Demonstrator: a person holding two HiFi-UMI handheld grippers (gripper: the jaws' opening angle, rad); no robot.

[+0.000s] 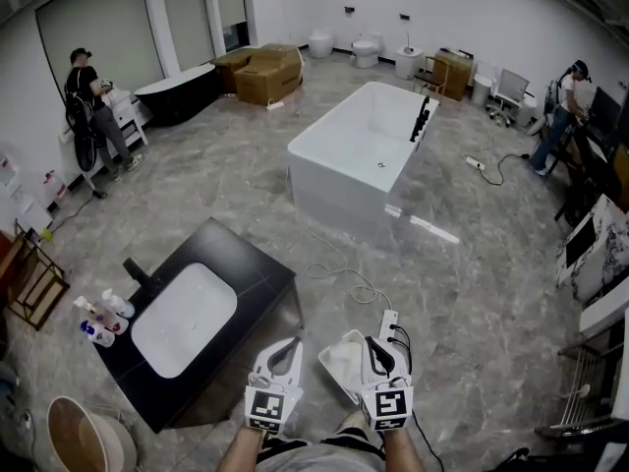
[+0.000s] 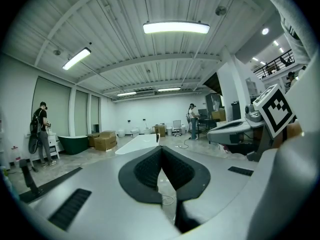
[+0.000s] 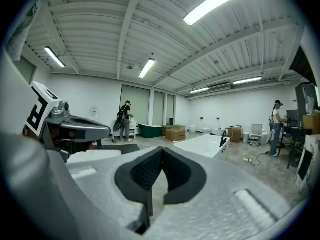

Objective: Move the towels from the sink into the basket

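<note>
Your left gripper and right gripper: matt grey plastic shells, with black ribbed, rubbery pads. Sink: smooth white, soft sheen. Counter around it: matt black. Floor: grey veined stone look, polished, showing reflections. Bathtub: glossy white. Boxes: plain brown cardboard.
</note>
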